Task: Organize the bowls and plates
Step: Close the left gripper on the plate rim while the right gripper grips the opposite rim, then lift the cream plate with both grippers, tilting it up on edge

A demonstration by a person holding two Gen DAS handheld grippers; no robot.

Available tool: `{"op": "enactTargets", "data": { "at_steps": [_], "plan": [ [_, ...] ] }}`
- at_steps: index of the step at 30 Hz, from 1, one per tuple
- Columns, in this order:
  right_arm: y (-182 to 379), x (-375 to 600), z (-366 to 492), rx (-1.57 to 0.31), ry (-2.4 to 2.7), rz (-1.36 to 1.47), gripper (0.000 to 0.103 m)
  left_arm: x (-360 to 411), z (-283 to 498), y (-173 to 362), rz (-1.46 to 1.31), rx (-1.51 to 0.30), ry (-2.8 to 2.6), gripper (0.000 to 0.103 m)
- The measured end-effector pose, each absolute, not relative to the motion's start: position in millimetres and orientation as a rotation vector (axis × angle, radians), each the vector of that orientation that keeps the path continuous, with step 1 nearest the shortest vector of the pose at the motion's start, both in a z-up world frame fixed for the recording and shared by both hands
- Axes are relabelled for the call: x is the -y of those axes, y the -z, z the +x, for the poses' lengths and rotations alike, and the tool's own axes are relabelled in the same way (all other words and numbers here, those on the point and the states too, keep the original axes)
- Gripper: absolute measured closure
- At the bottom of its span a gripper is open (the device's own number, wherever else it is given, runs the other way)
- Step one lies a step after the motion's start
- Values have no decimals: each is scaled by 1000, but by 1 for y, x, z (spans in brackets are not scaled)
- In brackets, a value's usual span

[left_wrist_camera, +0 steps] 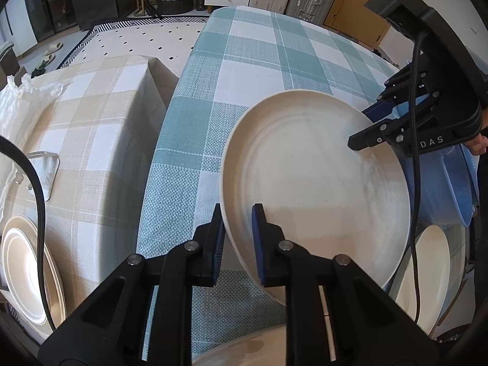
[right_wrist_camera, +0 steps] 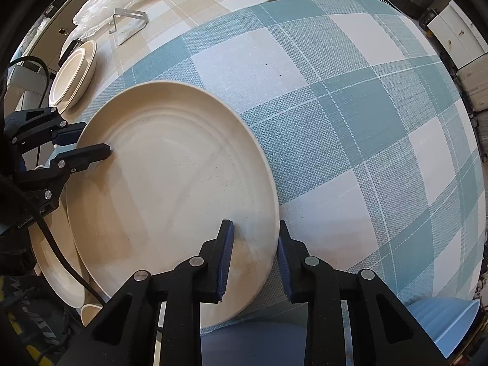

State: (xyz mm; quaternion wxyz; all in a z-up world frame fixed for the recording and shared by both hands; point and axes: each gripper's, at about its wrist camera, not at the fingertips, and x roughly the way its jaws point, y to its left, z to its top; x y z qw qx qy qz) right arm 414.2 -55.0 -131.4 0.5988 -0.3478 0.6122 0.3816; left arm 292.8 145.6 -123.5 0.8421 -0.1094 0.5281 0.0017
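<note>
Large round cream plate [left_wrist_camera: 314, 183] lies on the teal-and-white checked tablecloth [left_wrist_camera: 244, 70], toward its near edge. Left gripper [left_wrist_camera: 238, 241] straddles the plate's near-left rim, one blue pad inside, one outside, pinching it. Right gripper [right_wrist_camera: 254, 259] straddles the opposite rim the same way, pads tight on the wall. Second cream plate [left_wrist_camera: 433, 277] sits partly under the first, near right. Blue ribbed plastic bowl [right_wrist_camera: 448, 323] just beside the right gripper. Stack of cream bowls [right_wrist_camera: 73, 76] on the beige checked cloth [left_wrist_camera: 91, 116], well to the left.
</note>
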Motion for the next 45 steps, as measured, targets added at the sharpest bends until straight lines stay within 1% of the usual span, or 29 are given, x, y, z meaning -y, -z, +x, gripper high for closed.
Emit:
{"op": "enactTargets", "data": {
  "at_steps": [3,5,17,31,45],
  "plan": [
    [131,50,412,-1408,-870,-797,78,-146,291,123,-226,-1113,1,90],
    [129,50,412,-1399,-857,-776,84,-148,290,121,-232,-1105,6,92],
    [84,59,403,-1267,-817,-726,91,-154,275,94,-220,-1021,-20,96],
    [28,70,384,-1153,-803,-668,93,-152,254,46,-190,-932,-59,101],
    [-20,78,360,-1069,-812,-621,93,-141,227,2,-170,-869,-73,101]
  ]
}}
